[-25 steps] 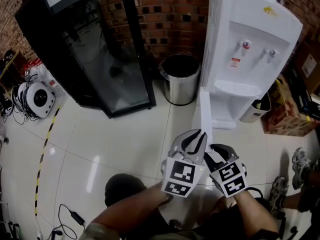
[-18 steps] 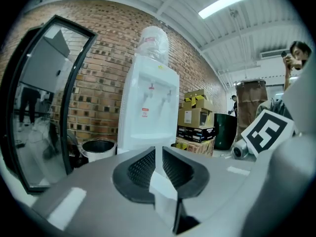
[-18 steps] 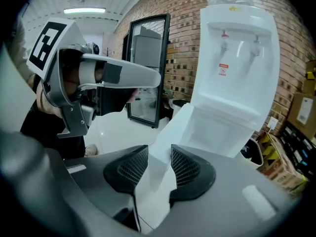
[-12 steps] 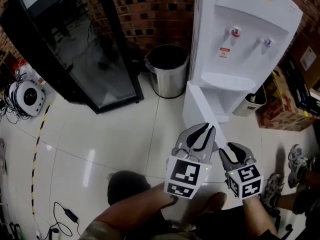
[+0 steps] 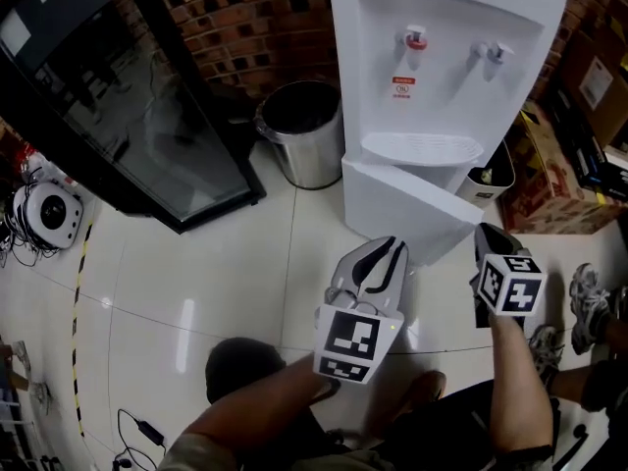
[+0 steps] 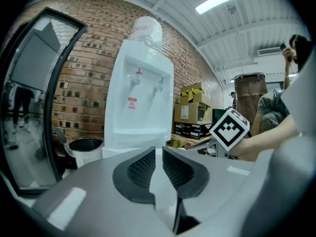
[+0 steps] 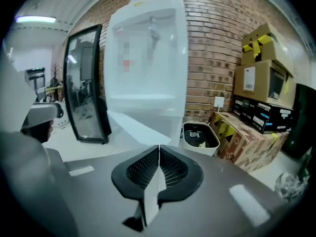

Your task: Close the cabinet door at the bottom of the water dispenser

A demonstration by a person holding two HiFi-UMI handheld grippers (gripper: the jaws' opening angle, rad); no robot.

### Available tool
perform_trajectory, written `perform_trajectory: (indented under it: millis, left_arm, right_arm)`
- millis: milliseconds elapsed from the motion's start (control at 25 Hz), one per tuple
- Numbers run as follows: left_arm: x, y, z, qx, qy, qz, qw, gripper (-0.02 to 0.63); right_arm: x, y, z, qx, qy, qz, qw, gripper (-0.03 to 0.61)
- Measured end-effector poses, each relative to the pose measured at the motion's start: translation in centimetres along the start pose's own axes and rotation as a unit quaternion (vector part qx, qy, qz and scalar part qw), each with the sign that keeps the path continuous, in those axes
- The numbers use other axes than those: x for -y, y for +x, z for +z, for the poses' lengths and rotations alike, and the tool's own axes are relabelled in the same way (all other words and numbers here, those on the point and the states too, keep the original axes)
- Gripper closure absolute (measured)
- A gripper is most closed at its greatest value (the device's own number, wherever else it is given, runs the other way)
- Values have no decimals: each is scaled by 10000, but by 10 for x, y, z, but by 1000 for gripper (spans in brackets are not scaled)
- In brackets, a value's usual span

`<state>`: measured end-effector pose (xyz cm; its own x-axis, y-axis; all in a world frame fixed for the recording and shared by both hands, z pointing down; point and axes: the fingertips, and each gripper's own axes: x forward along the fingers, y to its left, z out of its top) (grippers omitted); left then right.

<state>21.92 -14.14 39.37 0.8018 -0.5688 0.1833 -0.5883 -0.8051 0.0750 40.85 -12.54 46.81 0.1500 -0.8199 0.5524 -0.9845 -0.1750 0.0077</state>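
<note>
The white water dispenser (image 5: 442, 57) stands against the brick wall. Its bottom cabinet door (image 5: 402, 204) is swung out toward me. My left gripper (image 5: 395, 246) hovers just in front of the door's lower edge, its jaws drawn together with only a thin slit and nothing in them. My right gripper (image 5: 488, 232) is shut and empty, with its tips at the door's right-hand free end; I cannot tell whether they touch. In the right gripper view the door's edge (image 7: 138, 127) sits just above the shut jaws (image 7: 159, 149). The left gripper view looks at the dispenser (image 6: 140, 93) over its jaws (image 6: 158, 152).
A steel bin (image 5: 299, 130) stands left of the dispenser, and a black glass-door cabinet (image 5: 118, 116) further left. A small white bin (image 5: 496, 170) and cardboard boxes (image 5: 559, 184) are on the right. Another person's shoes (image 5: 589, 302) are at the right edge. A round white device (image 5: 44, 214) with cables lies far left.
My right gripper swung out to the right, beyond the door's free end, and its jaws went from open to shut. The left gripper crept forward. More of the door's face shows now.
</note>
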Motion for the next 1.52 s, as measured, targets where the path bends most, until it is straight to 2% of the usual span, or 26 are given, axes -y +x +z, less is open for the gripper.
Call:
perform_trajectory:
  millis: [160, 280, 400, 680, 880, 1120, 1400, 1520]
  left_arm:
    - [-27, 8, -11, -122, 197, 357, 9991, 569]
    - [-52, 10, -17, -221, 130, 647, 9976, 570]
    - [-66, 13, -14, -144, -14, 830, 9964, 572]
    - [-65, 42, -19, -131, -101, 825, 9965, 589]
    - [-54, 49, -30, -288, 14, 717, 9970, 591]
    - [-61, 44, -34, -392, -38, 847, 9956, 590]
    - [-61, 45, -33, -358, -62, 876, 9955, 591]
    - [-59, 44, -27, -263, -72, 815, 9963, 591]
  right_arm:
    - [40, 37, 15, 409, 429, -409, 9974, 577]
    - [59, 62, 9, 363, 543, -642, 9958, 577]
    - [66, 73, 2, 331, 543, -747, 9952, 577]
    - [54, 76, 14, 495, 364, -510, 9968, 577]
    - [60, 87, 22, 581, 629, -362, 9957, 578]
    - [67, 108, 32, 685, 924, -325, 9928, 578]
    - [66, 106, 37, 661, 926, -148, 9934, 577]
    - [61, 93, 39, 588, 760, -159, 9952, 577]
